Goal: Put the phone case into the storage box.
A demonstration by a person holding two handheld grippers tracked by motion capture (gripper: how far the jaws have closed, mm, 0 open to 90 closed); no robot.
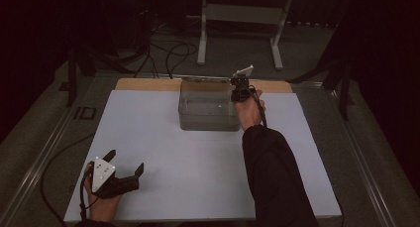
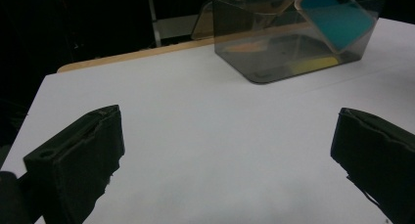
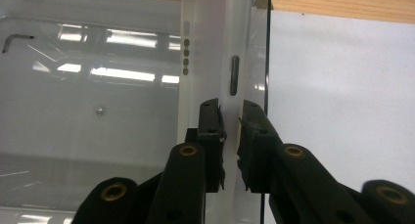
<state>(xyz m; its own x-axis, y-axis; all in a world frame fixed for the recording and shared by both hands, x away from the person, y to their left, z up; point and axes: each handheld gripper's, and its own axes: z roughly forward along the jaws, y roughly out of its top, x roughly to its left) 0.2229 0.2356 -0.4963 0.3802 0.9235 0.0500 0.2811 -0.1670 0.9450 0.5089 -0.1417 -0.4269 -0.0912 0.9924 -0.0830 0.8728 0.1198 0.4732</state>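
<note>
A white worktop sits in a dim, dark-walled room, a strip of bare wood along its far edge. Beyond that edge stands a pale metal frame on grey floor, with black cables looping left of the frame.

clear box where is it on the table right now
In the high view the clear box sits at the far middle of the white table, by its wooden edge, with the right claw at its right wall.
</note>
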